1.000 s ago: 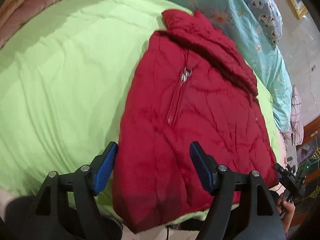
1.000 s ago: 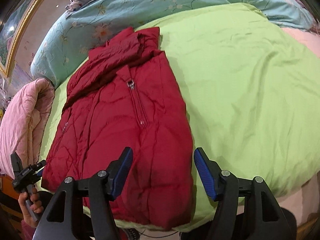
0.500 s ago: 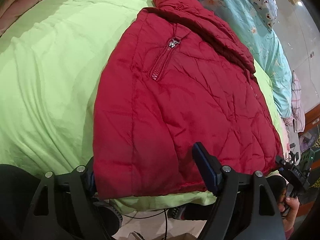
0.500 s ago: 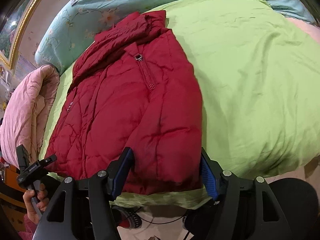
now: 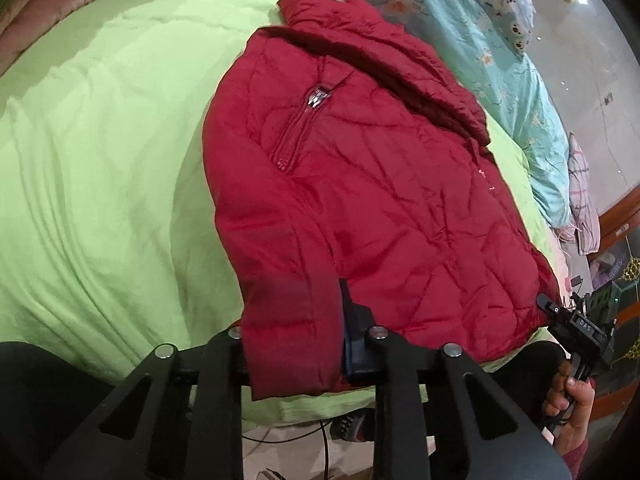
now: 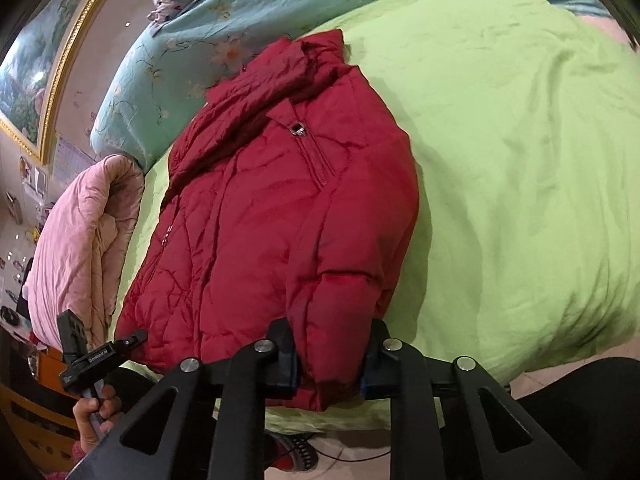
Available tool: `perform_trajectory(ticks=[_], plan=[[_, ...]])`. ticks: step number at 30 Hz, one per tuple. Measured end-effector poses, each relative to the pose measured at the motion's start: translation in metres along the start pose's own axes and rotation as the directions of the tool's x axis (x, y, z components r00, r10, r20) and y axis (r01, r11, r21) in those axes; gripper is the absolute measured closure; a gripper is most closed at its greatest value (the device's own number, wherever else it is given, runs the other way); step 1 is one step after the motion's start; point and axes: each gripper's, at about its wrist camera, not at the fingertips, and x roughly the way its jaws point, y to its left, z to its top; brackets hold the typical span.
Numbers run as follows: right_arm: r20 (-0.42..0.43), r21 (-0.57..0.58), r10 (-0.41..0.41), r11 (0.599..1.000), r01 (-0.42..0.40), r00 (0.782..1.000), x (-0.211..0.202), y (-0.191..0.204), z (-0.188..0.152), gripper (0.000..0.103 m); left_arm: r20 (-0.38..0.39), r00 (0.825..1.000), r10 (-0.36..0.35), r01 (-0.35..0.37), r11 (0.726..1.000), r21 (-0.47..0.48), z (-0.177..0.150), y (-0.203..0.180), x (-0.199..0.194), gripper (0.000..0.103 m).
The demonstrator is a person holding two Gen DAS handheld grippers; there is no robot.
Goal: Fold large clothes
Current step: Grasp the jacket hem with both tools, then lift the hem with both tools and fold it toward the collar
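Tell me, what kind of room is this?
It looks like a bedroom at home. A red jacket lies on a bed under a light green quilt. There is also a flowery blue cover, a rolled pink blanket and a gold-framed picture on the wall.

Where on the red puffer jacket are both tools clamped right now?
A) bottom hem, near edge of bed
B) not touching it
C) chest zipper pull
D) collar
A: the left tool and right tool each pinch the bottom hem of the red quilted puffer jacket, at the near edge of the lime-green quilt.
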Motion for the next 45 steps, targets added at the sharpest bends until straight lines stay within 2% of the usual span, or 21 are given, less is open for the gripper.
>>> perform_trajectory(ticks=[11, 19, 30, 38, 45], plan=[[0.079, -0.020, 0.081, 0.997, -0.080, 0.994, -0.024, 0.019, 0.019, 0.088, 0.121, 0.990, -0.074, 0.072, 0.997, 0.027, 0.022, -0.018, -0.034, 0.089], [0.162, -0.069, 0.128, 0.991, -0.118, 0.978, -0.040, 0.037, 0.049, 0.089, 0.237, 0.966, -0.102, 0.081, 0.992, 0.098, 0.063, -0.037, -0.061, 0.089], [0.241, -0.162, 0.157, 0.980, -0.119, 0.958, -0.042, 0.067, 0.114, 0.089, 0.336, 0.934, -0.121, 0.073, 0.985, 0.154, 0.131, -0.062, -0.061, 0.089], [0.306, -0.202, 0.168, 0.973, -0.108, 0.937, -0.032, 0.084, 0.169, 0.089, 0.398, 0.907, -0.135, 0.082, 0.986, 0.146, 0.183, -0.065, -0.056, 0.089], [0.344, -0.189, 0.161, 0.977, -0.100, 0.925, -0.010, 0.092, 0.219, 0.089, 0.428, 0.896, -0.115, 0.060, 0.988, 0.140, 0.229, -0.073, -0.035, 0.089]])
